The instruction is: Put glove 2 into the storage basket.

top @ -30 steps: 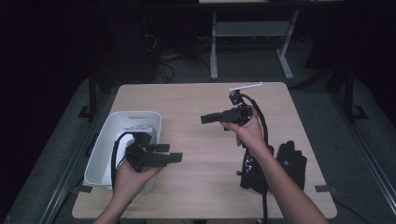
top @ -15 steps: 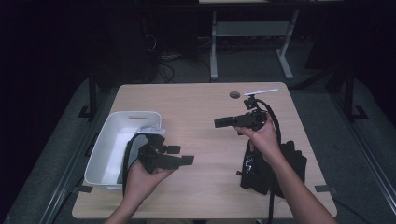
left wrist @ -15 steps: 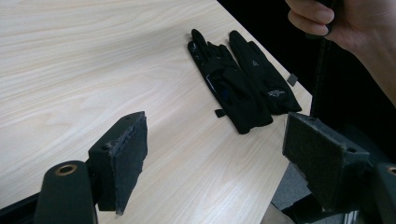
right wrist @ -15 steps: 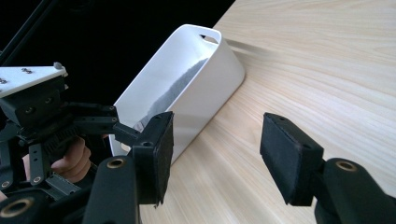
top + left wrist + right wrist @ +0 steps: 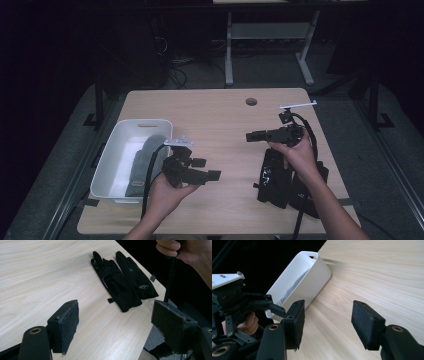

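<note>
Dim room all round, and a pale wooden counter [image 5: 220,115] in the middle of it. Two black gloves [image 5: 280,180] lay side by side near its right edge (overlapping a little, fingers pointing away from the person). A white tub [image 5: 107,170] sat at the left edge with something grey inside. The left tongs [image 5: 202,170] hovered over the wood beside the tub, pointed toward the gloves, jaws spread wide and empty. The right tongs [image 5: 255,136] hung above the gloves, aimed leftward at the tub, likewise parted and gripping nothing.
</note>
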Available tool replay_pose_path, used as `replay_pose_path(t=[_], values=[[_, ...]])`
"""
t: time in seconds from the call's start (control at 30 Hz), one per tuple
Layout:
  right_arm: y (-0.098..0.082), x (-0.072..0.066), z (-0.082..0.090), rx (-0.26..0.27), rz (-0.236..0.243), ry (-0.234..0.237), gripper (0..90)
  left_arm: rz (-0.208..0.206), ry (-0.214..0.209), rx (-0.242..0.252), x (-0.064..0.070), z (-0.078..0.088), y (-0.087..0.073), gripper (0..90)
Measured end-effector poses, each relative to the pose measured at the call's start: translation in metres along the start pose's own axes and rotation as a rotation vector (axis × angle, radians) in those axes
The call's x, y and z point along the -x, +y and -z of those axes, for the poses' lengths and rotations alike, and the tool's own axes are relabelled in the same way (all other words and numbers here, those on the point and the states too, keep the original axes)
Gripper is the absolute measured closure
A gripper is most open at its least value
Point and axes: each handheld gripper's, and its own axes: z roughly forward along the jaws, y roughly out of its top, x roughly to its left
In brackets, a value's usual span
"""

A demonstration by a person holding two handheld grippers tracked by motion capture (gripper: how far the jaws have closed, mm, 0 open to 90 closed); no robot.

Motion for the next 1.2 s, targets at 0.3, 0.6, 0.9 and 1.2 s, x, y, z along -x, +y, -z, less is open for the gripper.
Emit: replay_pose_path(t=[0.3,0.6,0.9,1.2], values=[[-0.016,0.014,0.019,0.019,-0.022,-0.031,43.7,-0.017,-0.014,-0.024,0.005,-0.015,0.001,21.9],[-0.036,0.032,0.043,0.048,-0.060,-0.074,43.8,-0.028,-0.031,-0.034,0.012,-0.030,0.001,21.7],[-0.062,0.051,0.064,0.059,-0.095,-0.125,44.1,-0.034,-0.043,-0.052,0.014,-0.045,0.002,21.4],[-0.085,0.066,0.080,0.065,-0.118,-0.166,45.7,-0.046,-0.055,-0.062,0.018,-0.058,0.002,21.4]])
